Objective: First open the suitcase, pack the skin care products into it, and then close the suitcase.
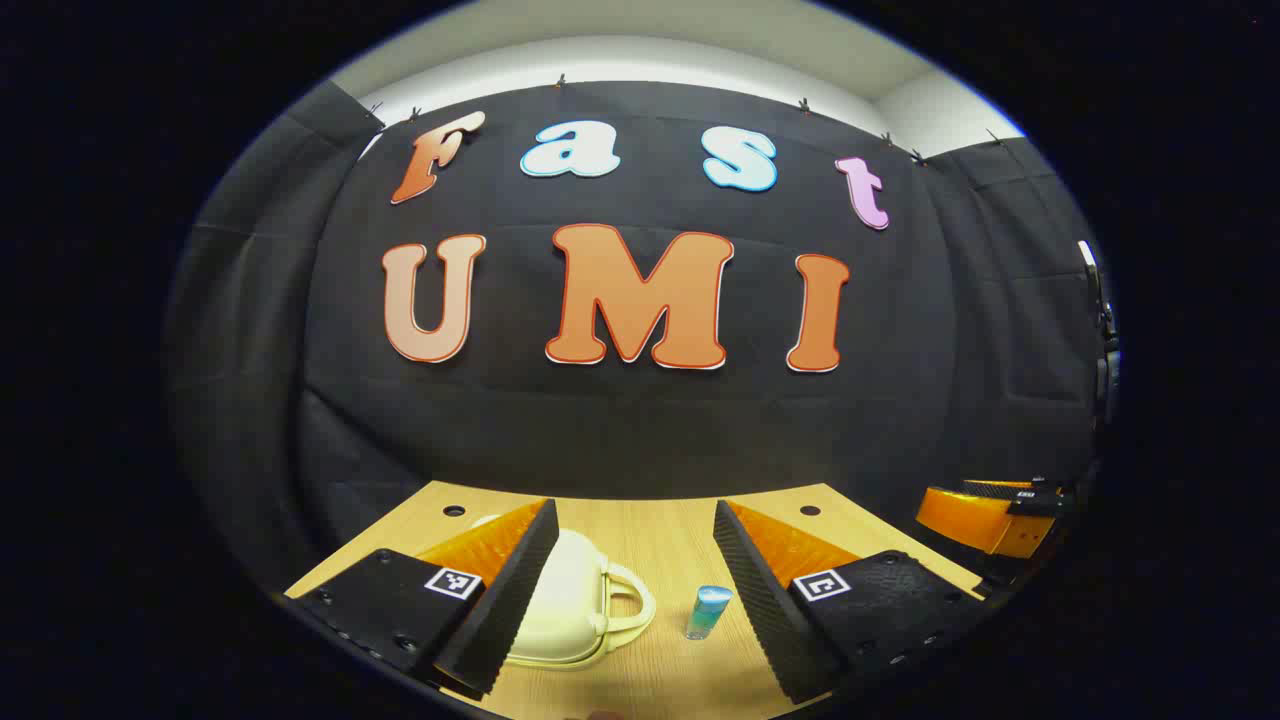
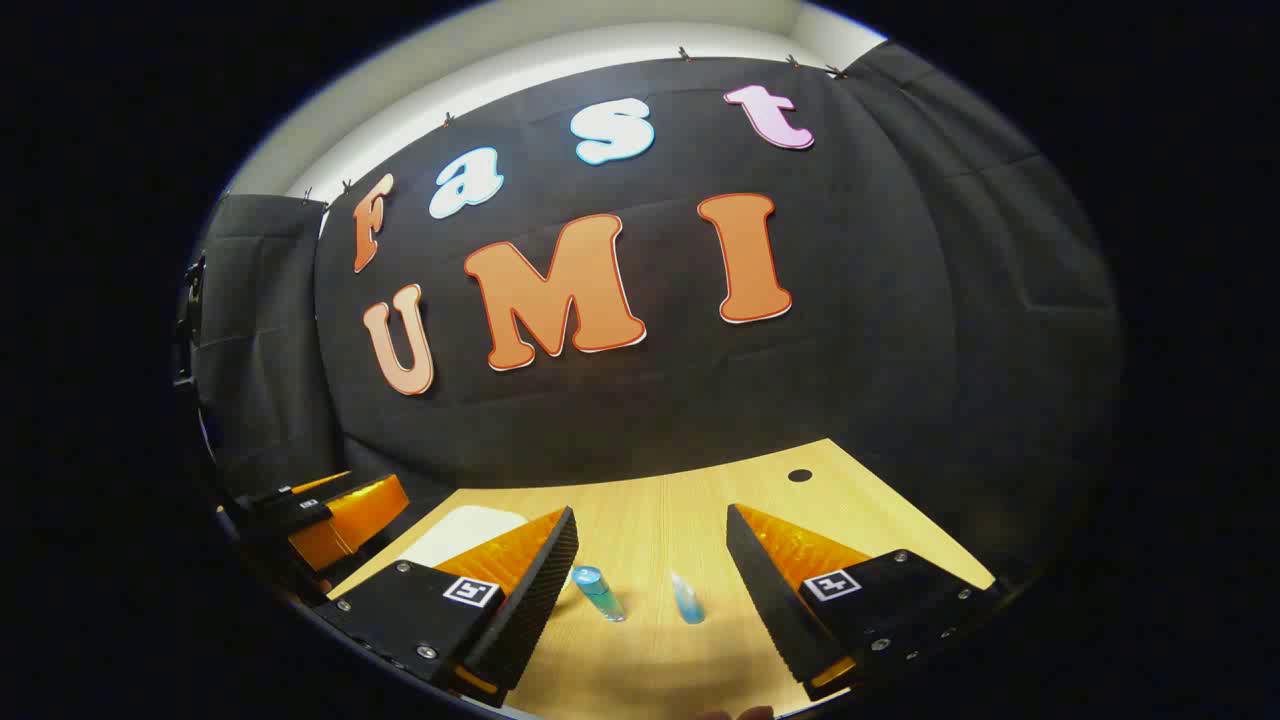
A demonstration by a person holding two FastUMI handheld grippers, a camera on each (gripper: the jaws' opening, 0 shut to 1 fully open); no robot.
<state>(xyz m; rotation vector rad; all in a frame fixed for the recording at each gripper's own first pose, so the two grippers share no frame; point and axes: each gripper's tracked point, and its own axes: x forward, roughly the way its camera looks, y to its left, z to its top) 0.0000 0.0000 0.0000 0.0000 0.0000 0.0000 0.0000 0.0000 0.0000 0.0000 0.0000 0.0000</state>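
Left gripper (image 1: pixel 635 585) wide open, holding nothing, above the wooden table (image 1: pixel 660 540). Cream suitcase (image 1: pixel 565 610) lies closed, partly behind its left finger; small blue bottle (image 1: pixel 708 611) stands upright between the fingers. Right gripper (image 2: pixel 650 590) also spread wide and empty, two blue bottles (image 2: pixel 600 592) (image 2: pixel 686 599) on the table between its fingers. No readable labels; fingers carry square black-and-white marker tags (image 1: pixel 453 583).

A recording booth, not a home: black cloth wall (image 1: pixel 640 420) pinned by small clips (image 1: pixel 803 104) hangs from 9 through 12 to 3 o'clock, a pale plain room wall (image 1: pixel 640 55) above it, and a light wooden table (image 1: pixel 660 545) with drilled holes (image 1: pixel 453 510) sits at 6 o'clock.
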